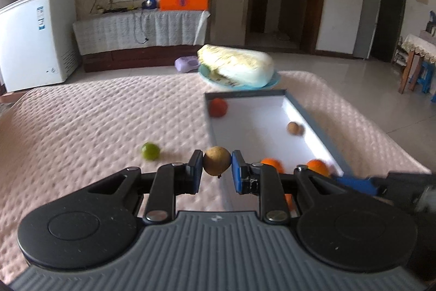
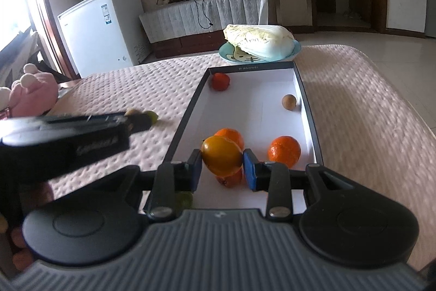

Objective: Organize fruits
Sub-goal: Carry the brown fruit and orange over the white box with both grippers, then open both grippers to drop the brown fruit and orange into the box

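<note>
Everything here is best placed against the white-lined box lying on the pink quilted bed, its long axis running away from the person toward the plate with the cabbage just beyond its far end. The left tongs are clenched on a small brown fruit, held aloft just outside the box's near left corner, above the quilt and close beside the wall. The right tongs grip a yellow-orange fruit and hang over the near end of the box, directly above two oranges and beside a third against the right wall. Inside already, a red fruit sits in the far left corner and a brown one rests against the right wall, farther along. A green lime lies loose on the quilt to the left of the box, well apart from it. To my eye the right hand is the better placed: its fruit is already over the box floor and needs only lowering and letting go, ideally a touch clear of the oranges beneath. The left hand's fruit must cross the box's left wall, moving rightward, before release. The lime is nearer the left hand, so that side would likely fetch it afterwards.
</note>
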Motion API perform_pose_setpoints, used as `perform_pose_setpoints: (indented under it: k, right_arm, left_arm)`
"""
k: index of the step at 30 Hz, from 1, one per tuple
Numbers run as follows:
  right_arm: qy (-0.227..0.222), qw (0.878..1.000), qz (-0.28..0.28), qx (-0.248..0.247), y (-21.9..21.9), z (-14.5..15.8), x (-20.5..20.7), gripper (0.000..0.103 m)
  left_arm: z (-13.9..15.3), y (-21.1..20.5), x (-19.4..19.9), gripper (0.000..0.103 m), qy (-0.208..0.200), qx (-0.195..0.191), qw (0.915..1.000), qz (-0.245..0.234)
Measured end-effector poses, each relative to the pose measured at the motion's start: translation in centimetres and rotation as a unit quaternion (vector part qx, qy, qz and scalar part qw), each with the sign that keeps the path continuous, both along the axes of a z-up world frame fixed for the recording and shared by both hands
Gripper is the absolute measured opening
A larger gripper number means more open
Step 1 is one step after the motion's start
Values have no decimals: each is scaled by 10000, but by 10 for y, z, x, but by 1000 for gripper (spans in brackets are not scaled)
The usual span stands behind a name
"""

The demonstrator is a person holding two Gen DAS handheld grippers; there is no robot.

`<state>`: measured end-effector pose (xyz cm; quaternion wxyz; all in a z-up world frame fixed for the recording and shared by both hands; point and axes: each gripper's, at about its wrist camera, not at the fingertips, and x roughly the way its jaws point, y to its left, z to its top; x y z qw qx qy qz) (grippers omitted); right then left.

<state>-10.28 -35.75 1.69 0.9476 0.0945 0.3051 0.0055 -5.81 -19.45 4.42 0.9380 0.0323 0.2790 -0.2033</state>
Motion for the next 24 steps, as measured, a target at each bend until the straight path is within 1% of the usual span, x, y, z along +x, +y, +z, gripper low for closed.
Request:
perform_pose_setpoints:
  k: [3, 9, 17, 24]
  right_arm:
    - [113, 9999, -22, -44, -1, -2, 1, 36]
    - [125, 9999, -71, -8, -9, -2, -2, 36]
    - [227, 9994, -233, 98, -19, -5, 0, 36]
    - [311, 9989, -321, 153, -30, -10, 2, 36]
  left_arm:
    - [5, -14, 5, 27, -3, -89, 9998, -171]
    - [3, -45, 22, 27, -6, 13, 9993, -368]
    - [-14, -85, 56, 27, 160, 140, 9986, -476]
    - [-27, -102, 76, 27, 258, 256, 9983, -445]
